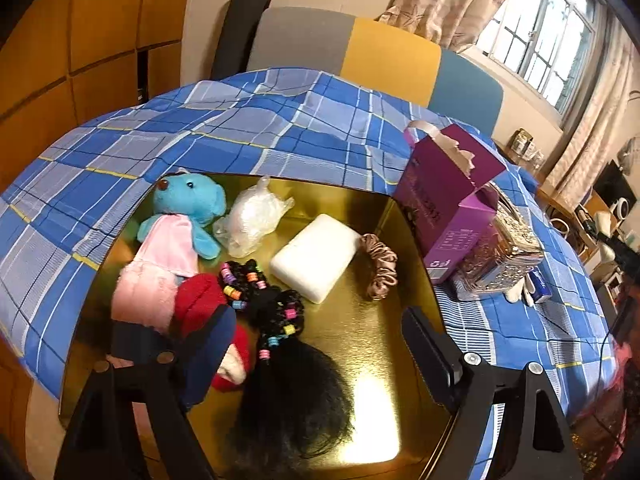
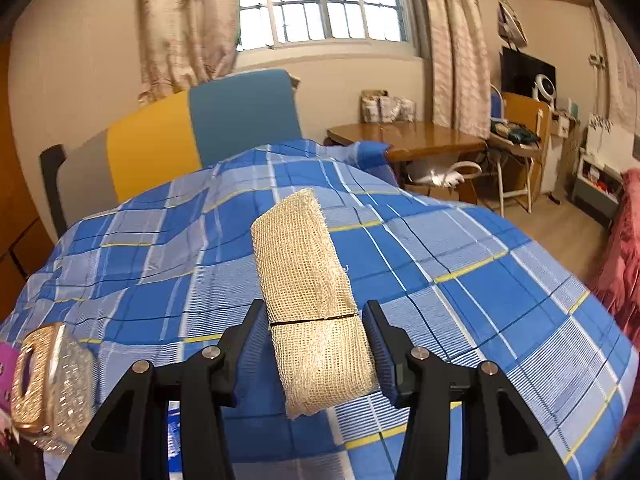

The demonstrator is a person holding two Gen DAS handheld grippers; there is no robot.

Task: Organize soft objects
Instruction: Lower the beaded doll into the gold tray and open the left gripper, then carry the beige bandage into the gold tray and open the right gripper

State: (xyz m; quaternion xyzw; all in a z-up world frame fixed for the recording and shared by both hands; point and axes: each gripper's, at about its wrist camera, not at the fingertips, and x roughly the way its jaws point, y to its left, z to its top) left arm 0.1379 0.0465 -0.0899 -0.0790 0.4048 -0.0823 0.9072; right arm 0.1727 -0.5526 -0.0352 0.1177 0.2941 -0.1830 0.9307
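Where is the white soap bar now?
In the left wrist view, the soap bar lies mid-tray, between the plastic bag and the pink scrunchie.

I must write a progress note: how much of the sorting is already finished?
Done: blue teddy, white sponge, scrunchie and hairpiece lie in the gold tray. In hand: right gripper grips a gauze roll. Left: placing it; left gripper is open.
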